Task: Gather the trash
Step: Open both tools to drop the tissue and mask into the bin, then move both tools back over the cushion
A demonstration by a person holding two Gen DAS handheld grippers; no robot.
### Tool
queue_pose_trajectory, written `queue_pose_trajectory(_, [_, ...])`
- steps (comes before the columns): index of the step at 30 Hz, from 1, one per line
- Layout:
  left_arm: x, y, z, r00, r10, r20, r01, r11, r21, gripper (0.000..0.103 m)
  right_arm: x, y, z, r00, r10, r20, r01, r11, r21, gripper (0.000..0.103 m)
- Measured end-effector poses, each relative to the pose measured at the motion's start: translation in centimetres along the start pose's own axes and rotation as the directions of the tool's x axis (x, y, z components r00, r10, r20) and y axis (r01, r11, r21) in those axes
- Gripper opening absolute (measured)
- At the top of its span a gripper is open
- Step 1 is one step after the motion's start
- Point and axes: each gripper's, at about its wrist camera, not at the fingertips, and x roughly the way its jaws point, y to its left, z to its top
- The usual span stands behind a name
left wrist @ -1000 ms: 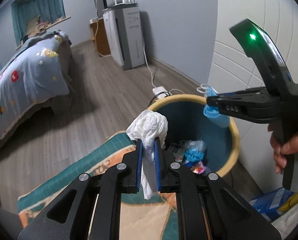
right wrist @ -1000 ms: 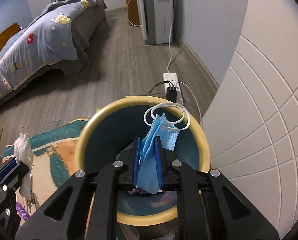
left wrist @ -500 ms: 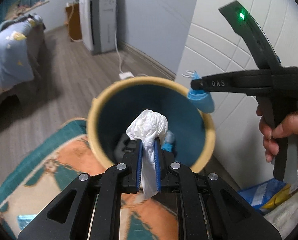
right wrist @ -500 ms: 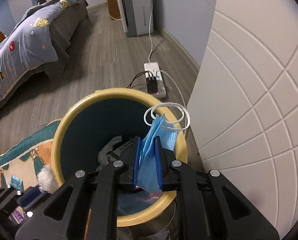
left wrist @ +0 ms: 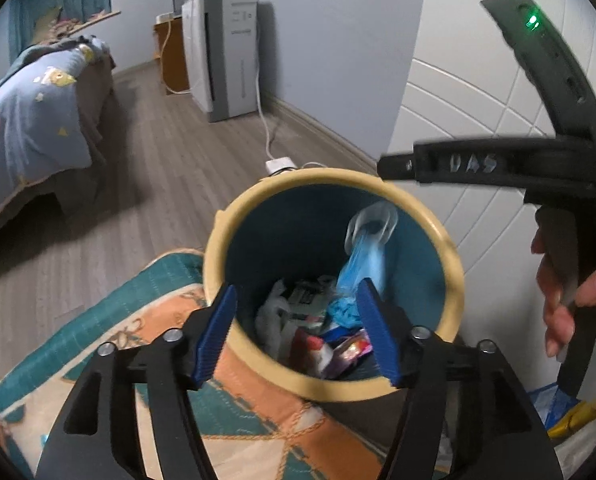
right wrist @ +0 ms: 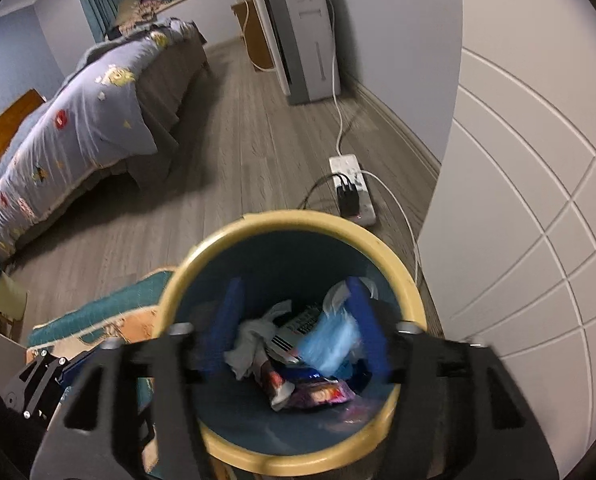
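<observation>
A bin with a yellow rim (left wrist: 330, 176) (right wrist: 298, 218) and a teal inside stands on the floor and holds several pieces of trash. My left gripper (left wrist: 298, 336) hangs over its near edge with its jaws opening and nothing between them. A white tissue (left wrist: 269, 316) (right wrist: 249, 340) lies in the bin. My right gripper (right wrist: 298, 320) (left wrist: 394, 166) is above the bin, blurred, with its jaws opening too. A blue face mask (left wrist: 366, 256) (right wrist: 330, 340) is loose and falling into the bin, clear of the pads. A hand (left wrist: 570, 304) holds the right gripper's handle.
A teal and orange rug (left wrist: 97, 360) lies left of the bin. A white panelled door (right wrist: 538, 240) stands close on the right. A power strip (right wrist: 352, 184) with cables lies behind the bin. A bed (right wrist: 77, 120) and a white appliance (left wrist: 221, 52) stand farther back. A blue bag (left wrist: 554, 404) lies at the lower right.
Both grippers have gone from shut to open. The white tissue has left the left jaws and lies in the bin. The blue mask has left the right jaws and is dropping in.
</observation>
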Motion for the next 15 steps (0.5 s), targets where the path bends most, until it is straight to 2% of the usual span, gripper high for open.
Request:
queue_pose_trajectory(1, [-0.1,0.1,-0.1,1.000,0.012,0.000,-0.012,1.000,0.002,0.073,-0.2,0.1,0.1,1.000,-0.010,0.010,0.010,1.000,-0.004,0.074])
queue_pose_trajectory(3, [-0.7,0.5,-0.4,0.999,0.039,0.003,-0.039,0.999,-0.001,0.085,-0.4,0.4,0.1,1.000,-0.015,0.017,0.015,1.000,-0.015,0.080])
queue_pose_trajectory(5, [-1.4,1.0,-0.7,0.998,0.062,0.006,-0.061,0.998,-0.013,0.095,-0.6,0.7,0.1,1.000,-0.026,0.016,0.026,0.999,-0.021,0.093])
queue_pose_trajectory(7, [-2.5,1.7,-1.3,0.997,0.082,0.009,-0.082,0.996,-0.028,0.095,-0.7,0.9,-0.1,0.999,-0.033,0.012,0.033,0.999,-0.024,0.097])
queue_pose_trajectory(10, [-4.4,3.0,-2.3,0.992,0.123,-0.001,-0.123,0.991,-0.049,0.095,-1.0,2.0,-0.1,1.000,-0.014,0.006,0.014,1.000,-0.024,0.097])
queue_pose_trajectory(15, [-8.5,6.7,-4.5,0.980,0.199,-0.014,-0.199,0.969,-0.146,0.096,-1.5,7.1,-0.9,0.999,0.038,-0.024,-0.040,0.992,-0.119,0.097])
